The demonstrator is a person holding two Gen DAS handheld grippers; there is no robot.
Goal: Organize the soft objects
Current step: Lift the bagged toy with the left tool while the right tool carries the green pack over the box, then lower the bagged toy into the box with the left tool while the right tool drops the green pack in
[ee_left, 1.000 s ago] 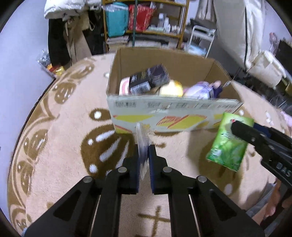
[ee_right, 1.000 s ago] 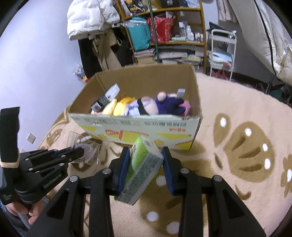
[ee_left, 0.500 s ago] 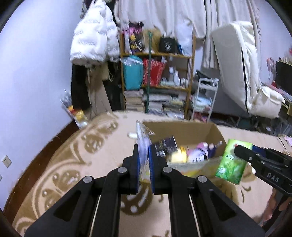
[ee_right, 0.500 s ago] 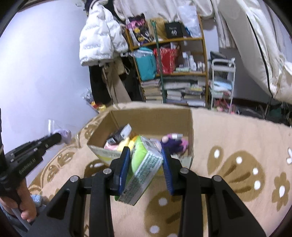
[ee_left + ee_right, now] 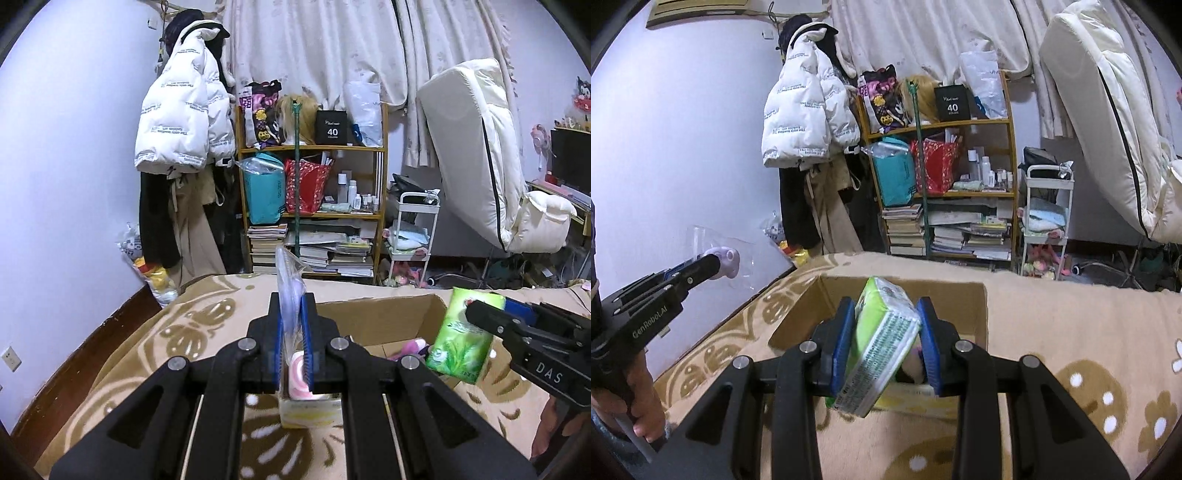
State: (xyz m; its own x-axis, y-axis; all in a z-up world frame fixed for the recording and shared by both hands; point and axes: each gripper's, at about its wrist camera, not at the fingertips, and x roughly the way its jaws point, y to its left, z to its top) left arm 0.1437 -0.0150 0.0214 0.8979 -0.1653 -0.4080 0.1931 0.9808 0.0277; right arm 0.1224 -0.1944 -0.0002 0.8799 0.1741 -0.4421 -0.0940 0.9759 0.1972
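My left gripper [image 5: 292, 314] is shut on a clear plastic bag [image 5: 287, 280] holding a small purple toy, which also shows in the right wrist view [image 5: 726, 260]. My right gripper [image 5: 886, 325] is shut on a green tissue pack [image 5: 882, 343], also seen in the left wrist view [image 5: 461, 341]. Both are held up above an open cardboard box [image 5: 971, 299] on the beige rug [image 5: 1071, 321]. The box [image 5: 388, 317] holds a pink-and-white soft item [image 5: 299, 380] and a pink plush [image 5: 412, 347], mostly hidden by the fingers.
A wooden shelf [image 5: 314, 184] with bags and books stands behind the box against the wall. A white jacket [image 5: 181, 122] hangs to its left. A white trolley [image 5: 413, 229] and a leaning mattress [image 5: 476, 155] are at the right.
Both grippers have risen and tilted up with their loads. The box has dropped low in both views and the room behind fills the frames.
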